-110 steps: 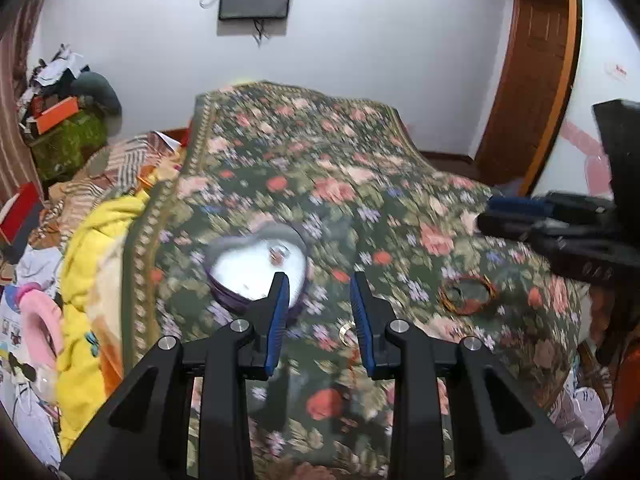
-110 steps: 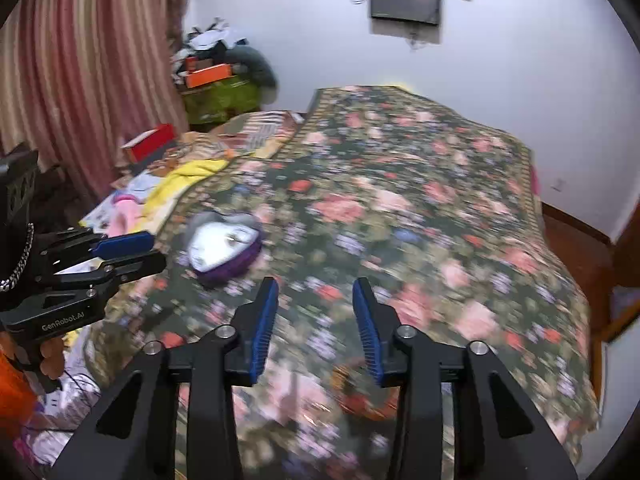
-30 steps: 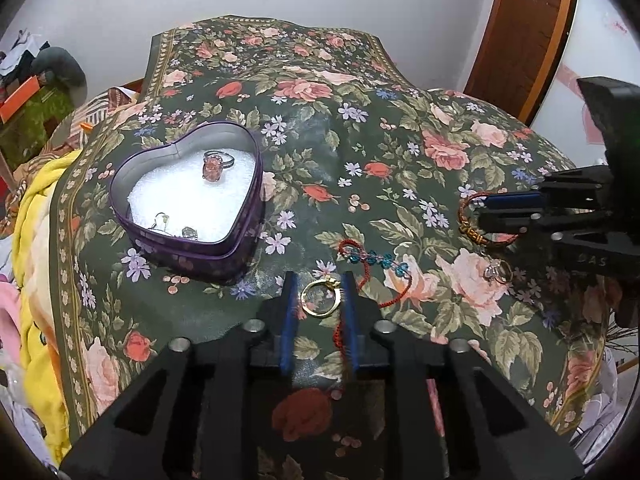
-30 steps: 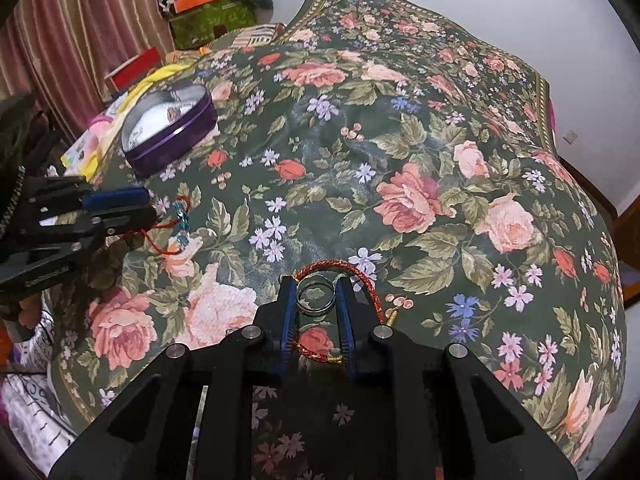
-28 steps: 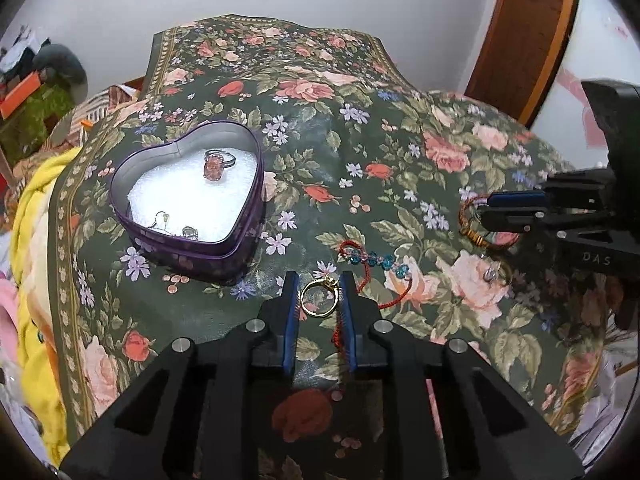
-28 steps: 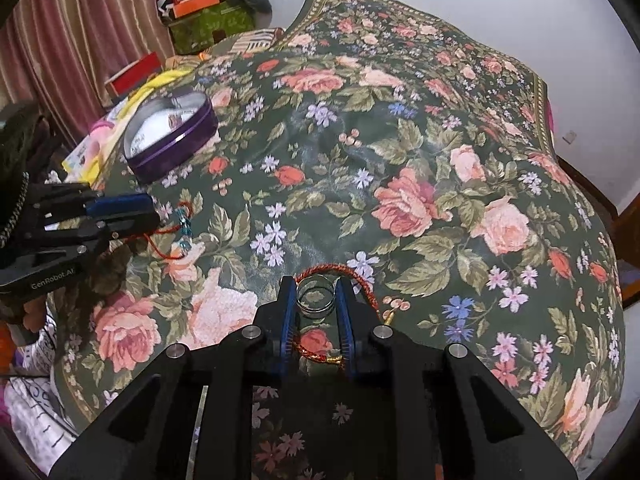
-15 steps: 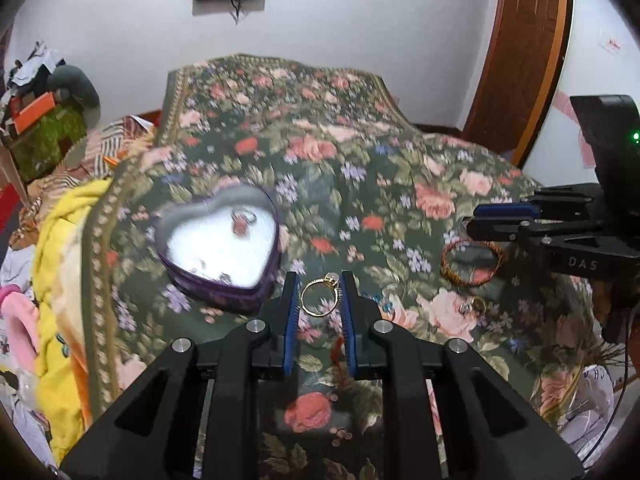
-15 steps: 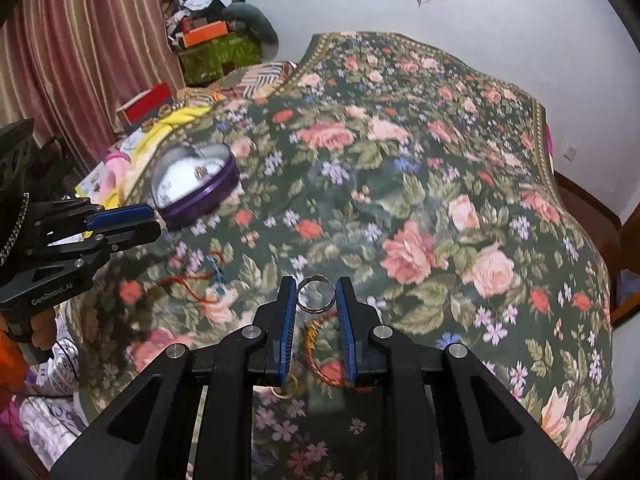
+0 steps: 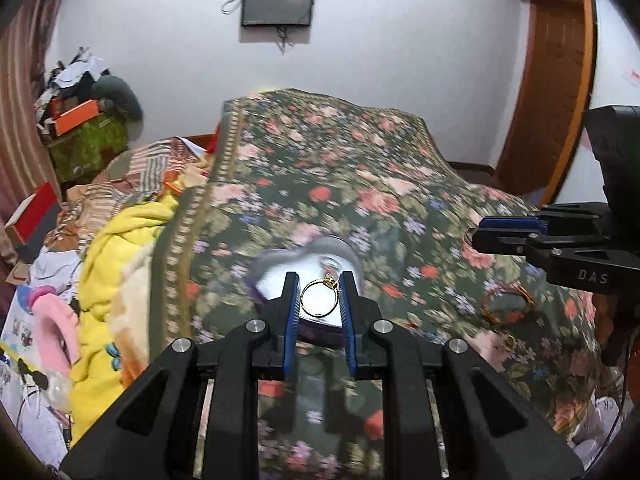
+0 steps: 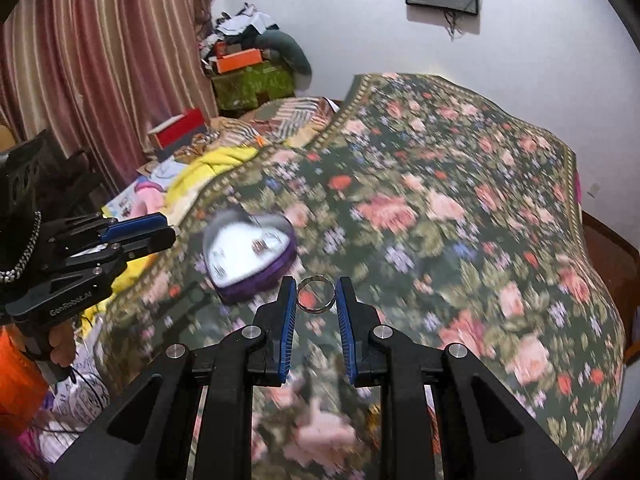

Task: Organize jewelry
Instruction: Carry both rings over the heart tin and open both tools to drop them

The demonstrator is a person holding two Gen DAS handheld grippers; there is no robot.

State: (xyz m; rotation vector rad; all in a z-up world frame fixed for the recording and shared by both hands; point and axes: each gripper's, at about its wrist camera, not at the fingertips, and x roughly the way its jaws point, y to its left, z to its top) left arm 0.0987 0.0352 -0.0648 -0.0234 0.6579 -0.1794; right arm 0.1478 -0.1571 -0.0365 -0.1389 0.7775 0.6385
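My left gripper (image 9: 319, 300) is shut on a gold ring (image 9: 319, 298) with a small stone and holds it in the air, in front of the purple heart-shaped tin (image 9: 272, 264) with a white lining. My right gripper (image 10: 316, 294) is shut on a plain silver ring (image 10: 316, 294), held above the bed just right of the heart-shaped tin (image 10: 250, 256). A ring with a pink stone lies in the tin (image 10: 262, 245). A red and gold bangle (image 9: 506, 307) and a small ring (image 9: 509, 341) lie on the floral bedspread (image 9: 360, 184). The views are blurred by motion.
The right gripper body (image 9: 560, 244) shows at the right of the left wrist view. The left gripper body (image 10: 80, 248) shows at the left of the right wrist view. Yellow blankets (image 9: 120, 248) and clutter lie left of the bed. A wooden door (image 9: 552, 80) stands at the back right.
Both grippers, open 3.7 s ago, closed on rings lying on the bedspread and lifted them. Both have since risen and moved toward the heart-shaped tin.
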